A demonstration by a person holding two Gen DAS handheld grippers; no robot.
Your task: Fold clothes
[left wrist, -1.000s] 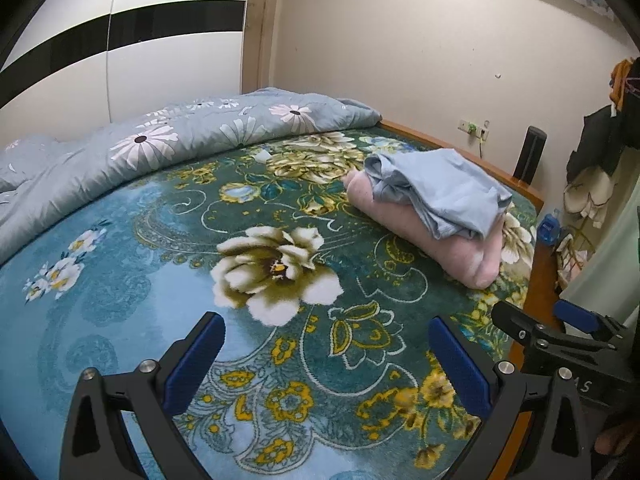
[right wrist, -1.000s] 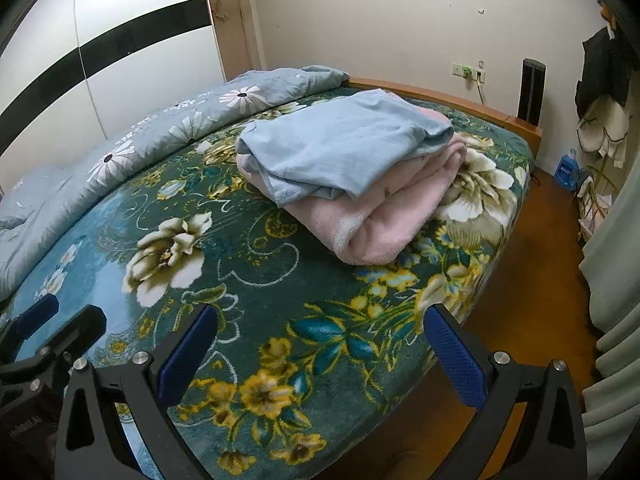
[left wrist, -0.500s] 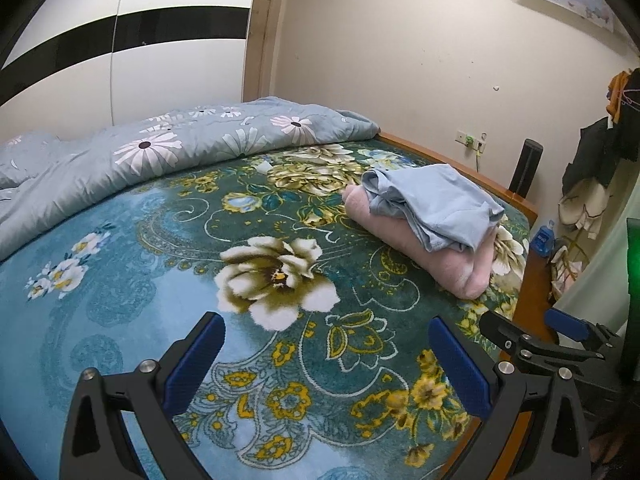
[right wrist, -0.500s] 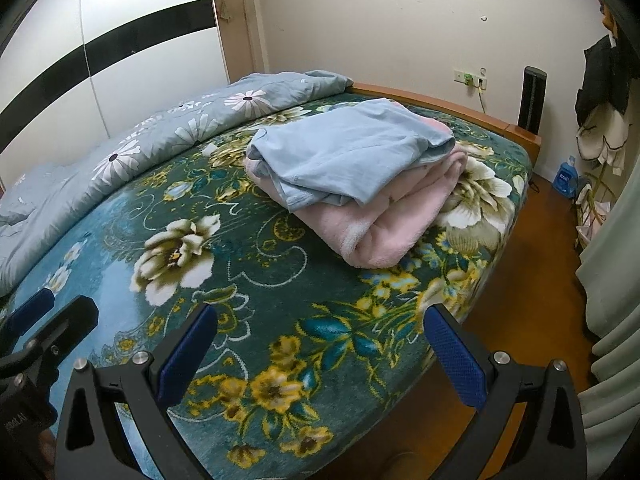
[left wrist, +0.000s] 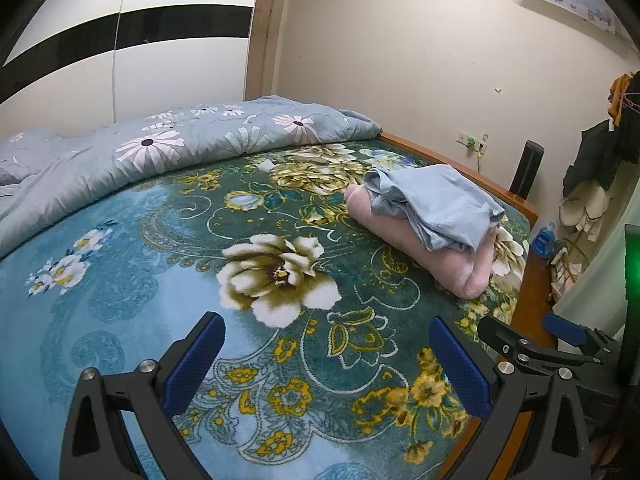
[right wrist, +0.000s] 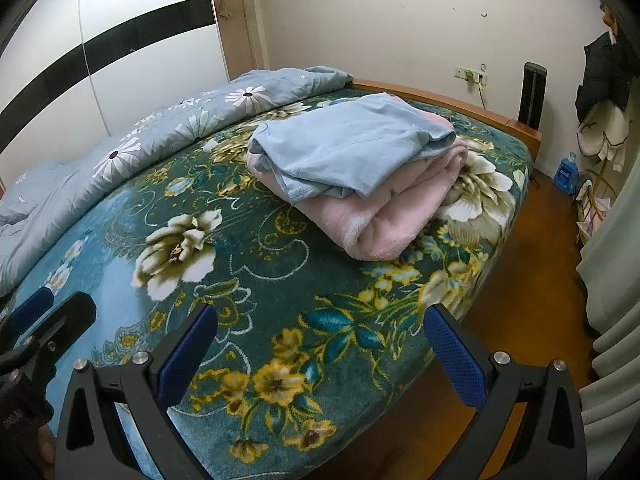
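Both grippers have drawn back and lifted slightly, left gripper (left wrist: 326, 356) and right gripper (right wrist: 320, 346) jaws apart and empty, leaving the folded light-blue garment (right wrist: 352, 148) stacked on the pink blanket (right wrist: 372, 220) well ahead, likely folding finished.

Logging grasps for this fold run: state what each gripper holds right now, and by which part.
Nothing is held. The left gripper and right gripper are both open and empty above the bed, apart from the light blue garment lying on the pink blanket.
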